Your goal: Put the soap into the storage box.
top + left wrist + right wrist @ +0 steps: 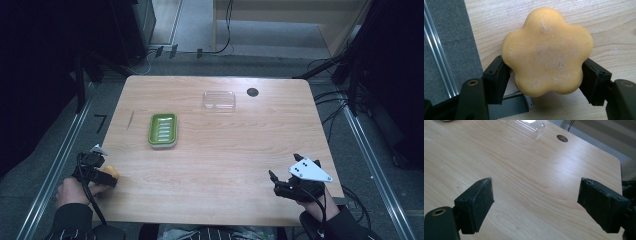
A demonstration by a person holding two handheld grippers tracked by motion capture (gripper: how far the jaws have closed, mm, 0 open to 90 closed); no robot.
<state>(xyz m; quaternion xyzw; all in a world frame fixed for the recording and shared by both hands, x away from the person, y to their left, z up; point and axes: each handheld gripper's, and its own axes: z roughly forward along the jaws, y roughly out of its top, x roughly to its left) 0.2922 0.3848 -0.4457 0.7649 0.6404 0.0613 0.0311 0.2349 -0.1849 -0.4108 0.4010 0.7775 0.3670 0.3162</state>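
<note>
From the high view, my left claw (pixel 102 172) sits at the near left corner of the tabletop (pixel 225 150) holding the soap (pixel 111 173), and the green dish (pixel 162 130) lies ahead of it and a little to the right, its long axis running away from me, much nearer to this hand than to my right claw (pixel 280 181). In the left gripper view, both jaws press the sides of the flower-shaped soap (pixel 546 52), just over the tabletop edge. In the right gripper view, my jaws stand wide and empty, with the clear lid (pixel 526 126) and a hole (pixel 562 138) well ahead; I judge nothing blocks the way to the dish.
</note>
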